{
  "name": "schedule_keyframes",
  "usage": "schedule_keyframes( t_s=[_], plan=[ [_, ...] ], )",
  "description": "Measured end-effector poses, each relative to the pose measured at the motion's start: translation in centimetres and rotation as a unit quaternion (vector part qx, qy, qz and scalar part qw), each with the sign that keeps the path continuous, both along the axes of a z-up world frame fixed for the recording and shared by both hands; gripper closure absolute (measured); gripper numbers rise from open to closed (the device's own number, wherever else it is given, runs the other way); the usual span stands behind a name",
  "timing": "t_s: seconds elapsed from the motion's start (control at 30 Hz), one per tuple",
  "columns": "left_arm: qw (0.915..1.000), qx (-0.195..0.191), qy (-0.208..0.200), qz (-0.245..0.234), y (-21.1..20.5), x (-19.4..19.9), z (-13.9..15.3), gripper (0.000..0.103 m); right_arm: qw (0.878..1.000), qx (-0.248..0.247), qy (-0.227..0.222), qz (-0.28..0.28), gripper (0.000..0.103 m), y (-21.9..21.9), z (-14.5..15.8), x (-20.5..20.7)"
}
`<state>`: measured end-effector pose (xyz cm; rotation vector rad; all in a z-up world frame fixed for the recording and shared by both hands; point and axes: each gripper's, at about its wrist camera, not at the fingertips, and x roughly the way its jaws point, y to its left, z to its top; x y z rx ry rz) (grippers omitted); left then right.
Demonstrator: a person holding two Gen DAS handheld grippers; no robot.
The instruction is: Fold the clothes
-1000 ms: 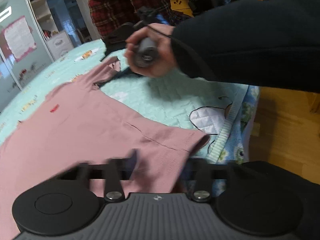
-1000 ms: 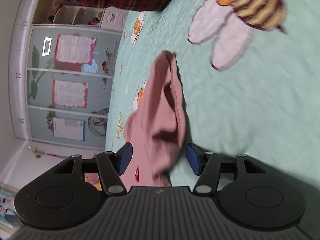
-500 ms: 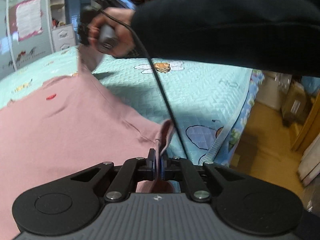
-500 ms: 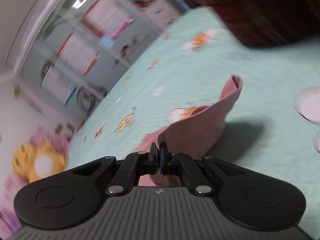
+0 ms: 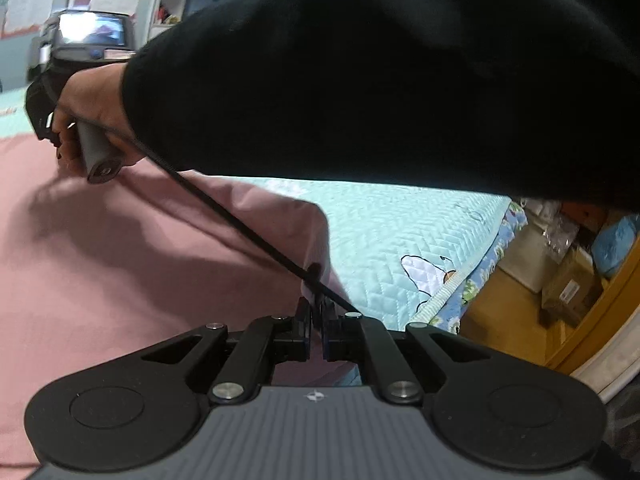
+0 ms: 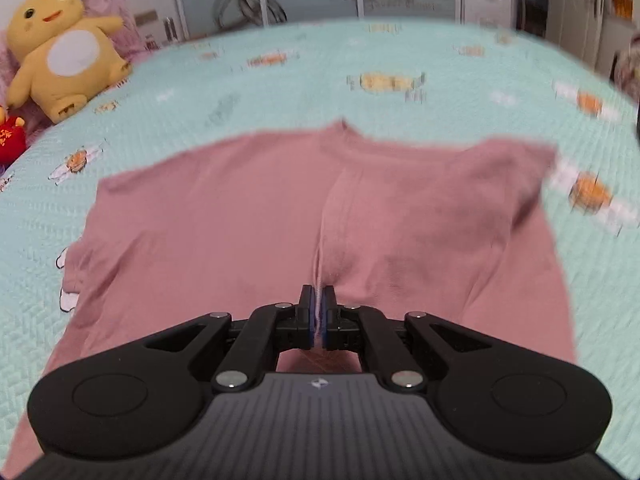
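Note:
A pink shirt [image 5: 160, 260] lies spread on the bed, its right part folded over toward the left. My left gripper [image 5: 316, 308] is shut on the shirt's near folded edge. In the right wrist view the shirt [image 6: 280, 208] stretches ahead, with a raised crease running up from my right gripper [image 6: 318, 296]. A thin ridge of pink cloth is pinched between its pads, and its jaws are opening slightly. In the left wrist view a person's hand [image 5: 92, 120] in a black sleeve [image 5: 360, 80] holds the right gripper's handle over the shirt's far side.
A teal quilted bedspread [image 6: 280, 80] covers the bed. A yellow plush toy [image 6: 60, 52] sits at its far left. The bed's edge [image 5: 460, 292] drops to a wooden floor with boxes [image 5: 568, 288] on the right. A black cable [image 5: 224, 216] crosses above the shirt.
Both grippers closed on pink cloth. The right one rolled upright and swept its sleeve across over the shirt body. The left one carried its edge leftward, folding it over.

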<state>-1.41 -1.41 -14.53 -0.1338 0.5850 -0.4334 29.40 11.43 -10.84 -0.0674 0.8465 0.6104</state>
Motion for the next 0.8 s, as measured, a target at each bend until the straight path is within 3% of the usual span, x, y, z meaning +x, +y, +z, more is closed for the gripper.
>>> schedule_keyframes(
  t_s=[0.07,0.17,0.23,0.3,0.37,0.47,0.53,0.7,0.8],
  plan=[
    [0.9999,-0.009,0.004,0.001,0.4,-0.1,-0.2,0.099,0.999,0.028,0.036,0.003,0.084,-1.1,0.2,0.1],
    [0.9997,-0.024,0.010,0.006,0.8,-0.3,-0.3,0.099,0.996,0.086,0.038,0.006,0.075,-5.5,2.2,-1.7],
    [0.9995,-0.028,0.012,0.009,1.0,-0.5,-0.2,0.099,0.994,0.106,0.012,0.001,0.060,-9.5,3.8,-2.9],
    [0.9994,-0.029,0.013,0.014,1.3,-0.7,0.1,0.099,0.994,0.102,-0.012,-0.029,0.055,-13.1,4.5,-3.2],
    [0.9992,-0.030,0.008,0.025,1.6,-0.8,0.6,0.099,0.993,0.097,-0.024,-0.065,0.055,-16.3,4.8,-3.1],
    [0.9987,-0.027,-0.003,0.043,3.0,-0.9,1.9,0.099,0.988,0.119,-0.006,-0.102,0.055,-19.5,5.1,-2.3],
    [0.9982,-0.028,0.001,0.053,3.8,-0.8,2.5,0.099,0.987,0.129,-0.003,-0.097,0.055,-21.0,5.6,-3.0],
    [0.9965,-0.041,0.022,0.070,5.0,-1.7,2.6,0.098,0.987,0.142,0.023,-0.076,0.055,-25.6,3.9,-9.3],
    [0.9956,-0.045,0.035,0.075,5.4,-2.3,2.4,0.098,0.986,0.137,0.035,-0.090,0.055,-28.6,2.0,-15.0]
  ],
)
